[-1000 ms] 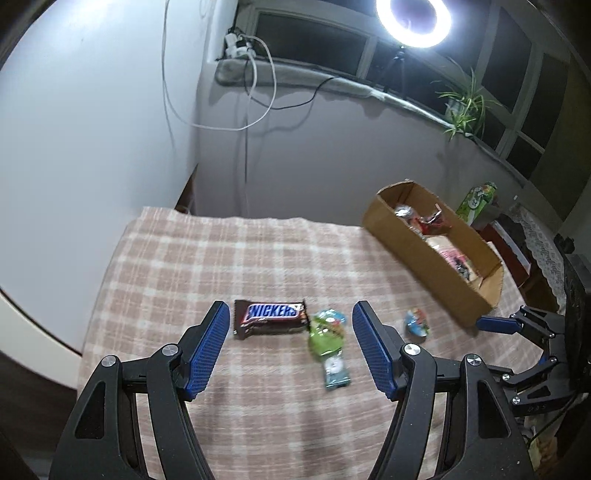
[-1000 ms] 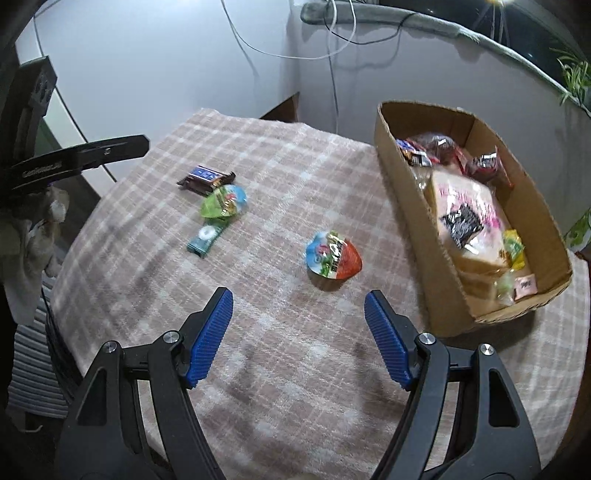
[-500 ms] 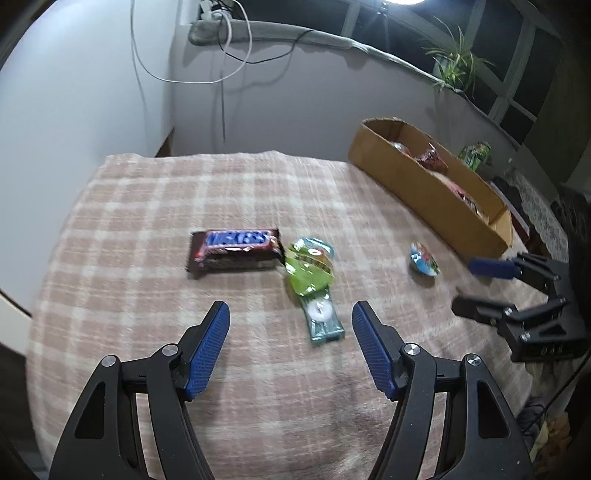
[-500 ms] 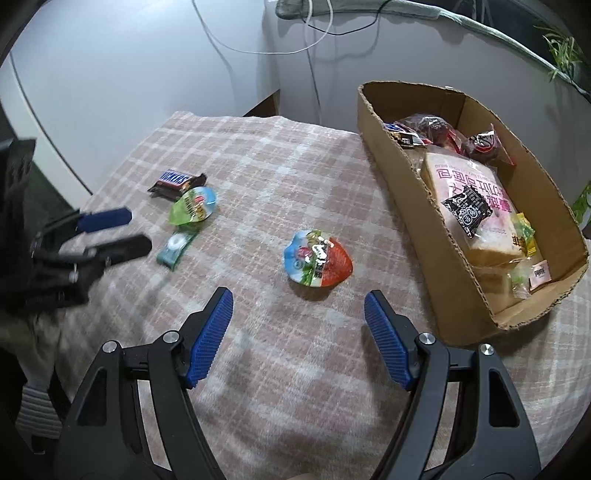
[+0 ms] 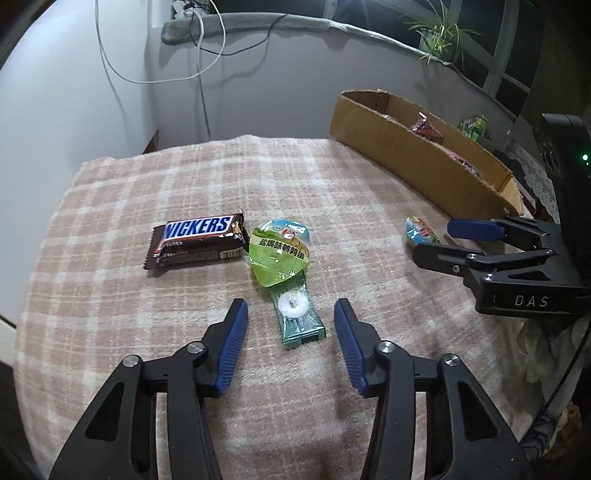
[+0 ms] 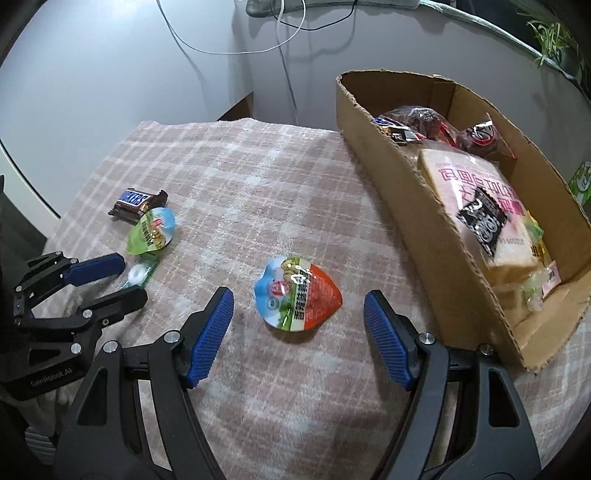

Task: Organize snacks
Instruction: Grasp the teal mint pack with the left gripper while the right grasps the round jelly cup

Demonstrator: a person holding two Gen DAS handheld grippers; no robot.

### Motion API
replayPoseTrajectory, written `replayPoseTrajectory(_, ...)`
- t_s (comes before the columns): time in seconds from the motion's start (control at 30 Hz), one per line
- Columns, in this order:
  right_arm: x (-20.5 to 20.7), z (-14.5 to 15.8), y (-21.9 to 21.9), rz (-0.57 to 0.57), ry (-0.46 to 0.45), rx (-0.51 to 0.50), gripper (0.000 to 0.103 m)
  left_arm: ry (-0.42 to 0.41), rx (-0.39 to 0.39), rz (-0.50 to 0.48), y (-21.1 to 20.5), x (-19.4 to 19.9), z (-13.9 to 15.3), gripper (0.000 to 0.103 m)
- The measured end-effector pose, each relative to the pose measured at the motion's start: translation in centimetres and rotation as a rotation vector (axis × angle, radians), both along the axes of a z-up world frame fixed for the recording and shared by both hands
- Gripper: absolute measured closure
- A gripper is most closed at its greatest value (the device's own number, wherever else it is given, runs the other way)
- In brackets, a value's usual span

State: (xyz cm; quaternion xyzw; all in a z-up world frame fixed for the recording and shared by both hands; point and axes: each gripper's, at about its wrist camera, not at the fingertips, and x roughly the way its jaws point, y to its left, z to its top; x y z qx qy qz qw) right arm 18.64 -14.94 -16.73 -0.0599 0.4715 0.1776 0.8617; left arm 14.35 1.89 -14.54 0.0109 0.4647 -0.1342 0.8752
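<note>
A Snickers bar (image 5: 197, 240), a green egg pack (image 5: 279, 254) and a teal candy packet (image 5: 298, 316) lie on the plaid cloth. My left gripper (image 5: 290, 315) is open, its blue fingers on either side of the teal packet's near end. A red, blue and green egg pack (image 6: 297, 293) lies in the middle of the cloth; my right gripper (image 6: 298, 310) is open around it, close above the cloth. The cardboard box (image 6: 391, 173) at the right holds a pink bread bag (image 6: 476, 206) and several dark wrapped snacks.
The plaid cloth (image 5: 258, 177) covers the table to its edges. A white wall with hanging cables (image 5: 207, 85) stands behind. A potted plant (image 5: 439, 35) sits on the window ledge. A green packet (image 5: 472, 123) lies beyond the box.
Both grippers have moved forward and down. The left now brackets the teal candy packet and has narrowed a little. The right now brackets the red and blue egg pack.
</note>
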Motion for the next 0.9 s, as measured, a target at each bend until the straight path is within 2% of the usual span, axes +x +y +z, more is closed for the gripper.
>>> replayPoseTrajectory(0.03, 0.1, -0.1, 0.1, 0.002, 0.001, -0.001, 0.030, 0.004, 0.001, 0.000, -0.1, 0.1, -0.2, 0.059)
replayPoseTrajectory(0.07, 0.3, -0.3, 0.3, 0.006, 0.008, -0.005, 0.037, 0.007, 0.001, -0.003, -0.3, 0.1, -0.3, 0.061)
replayPoseTrajectory(0.2, 0.6, -0.5, 0.8, 0.015, -0.002, -0.033, 0.042, -0.005, 0.026, -0.011, -0.9, 0.1, -0.8, 0.068)
replayPoseTrajectory(0.27, 0.6, -0.5, 0.9, 0.021, -0.007, -0.045, 0.053, -0.016, 0.032, -0.018, -1.1, 0.1, -0.8, 0.072)
replayPoseTrajectory(0.37, 0.6, -0.4, 0.9, 0.032, -0.003, -0.040, 0.054, -0.022, 0.031, -0.031, -1.3, 0.1, -0.7, 0.080)
replayPoseTrajectory(0.67, 0.0, 0.0, 0.6, 0.040, 0.009, -0.006, 0.066, -0.026, 0.024, -0.033, -1.1, -0.4, -0.5, 0.081)
replayPoseTrajectory(0.9, -0.9, 0.7, 0.2, 0.044, -0.001, 0.020, 0.067, -0.027, 0.008, -0.024, -0.8, -1.0, -0.3, 0.081)
